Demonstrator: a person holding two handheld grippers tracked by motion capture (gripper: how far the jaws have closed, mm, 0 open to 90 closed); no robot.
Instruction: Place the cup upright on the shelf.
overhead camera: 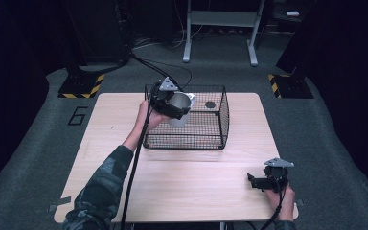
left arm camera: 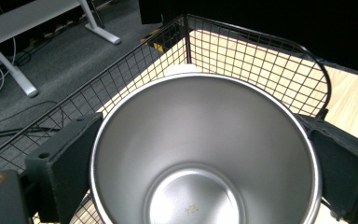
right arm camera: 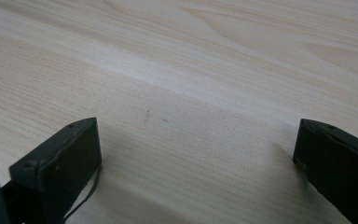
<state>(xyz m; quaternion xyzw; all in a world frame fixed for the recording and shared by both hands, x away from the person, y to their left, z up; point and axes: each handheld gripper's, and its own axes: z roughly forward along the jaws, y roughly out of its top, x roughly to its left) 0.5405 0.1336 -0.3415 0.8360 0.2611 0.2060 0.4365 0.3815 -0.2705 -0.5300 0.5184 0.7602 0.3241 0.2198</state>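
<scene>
Nearest to me, the right tongs [overhead camera: 261,182] rest low over the wooden surface [overhead camera: 182,187] at its front right corner, jaws spread wide with nothing but bare wood grain between them, well apart from the work.

Farther in, the left tongs [overhead camera: 175,106] are clamped on a stainless steel cup [overhead camera: 181,108], one jaw pressed to each side of its wall just below the rim. In the left gripper view the cup [left arm camera: 205,154] gapes straight at the camera, empty, so it seems to be held tipped on its side, over the near left part of the black wire basket [overhead camera: 206,139]. Beyond it, on the basket floor toward the far wall, lies a small dark round thing [overhead camera: 210,104]; I cannot tell what it is from here.

The worry is the grip: smooth, tapering metal held by two flat pads could slide out toward its narrow end and clatter into the basket. Lowering at this tilt, the rim could also catch on the wire wall [left arm camera: 135,65] close beside it, twisting the cup in the jaws.
</scene>
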